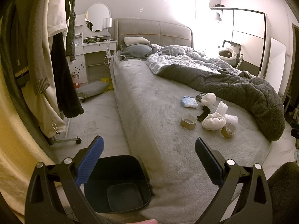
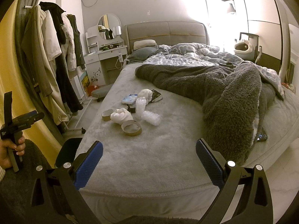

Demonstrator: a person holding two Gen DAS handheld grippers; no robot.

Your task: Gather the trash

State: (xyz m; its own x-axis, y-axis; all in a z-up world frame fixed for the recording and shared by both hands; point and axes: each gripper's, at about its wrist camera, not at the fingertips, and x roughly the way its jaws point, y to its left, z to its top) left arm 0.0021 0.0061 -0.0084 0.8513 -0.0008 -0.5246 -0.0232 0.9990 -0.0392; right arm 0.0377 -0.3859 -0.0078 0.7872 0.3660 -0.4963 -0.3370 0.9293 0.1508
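- The left gripper [image 1: 149, 149] hovers with its jaws wide apart and nothing between them, above the foot corner of the bed [image 1: 142, 97] and the floor beside it.
- A black trash bin [image 1: 116, 183] stands on the floor against the bed's side, just below the left gripper; the view looks down into it, and only its bare bottom shows.
- The right gripper [image 2: 149, 150] is also spread open and holds nothing, pointed along the grey bedcover [image 2: 149, 158].
- The trash lies in a loose cluster on the cover, well ahead of both grippers: two cardboard tape cores [image 2: 131, 128] [image 2: 107, 115], crumpled white tissue or cloth [image 2: 120, 117], and clear bubble wrap [image 2: 151, 118].
- A blue-and-white tissue pack [image 2: 129, 99] and a small dark wrapper [image 2: 156, 95] sit at the far edge of the cluster.
- A dark fleece blanket [image 2: 229, 100] is bunched to the right of the cluster, apart from it.
- In the right wrist view, the person's left hand [image 2: 11, 149] grips the other tool's handle at the left edge.
- Clothes [image 2: 48, 56] hang on a rack left of the bed.
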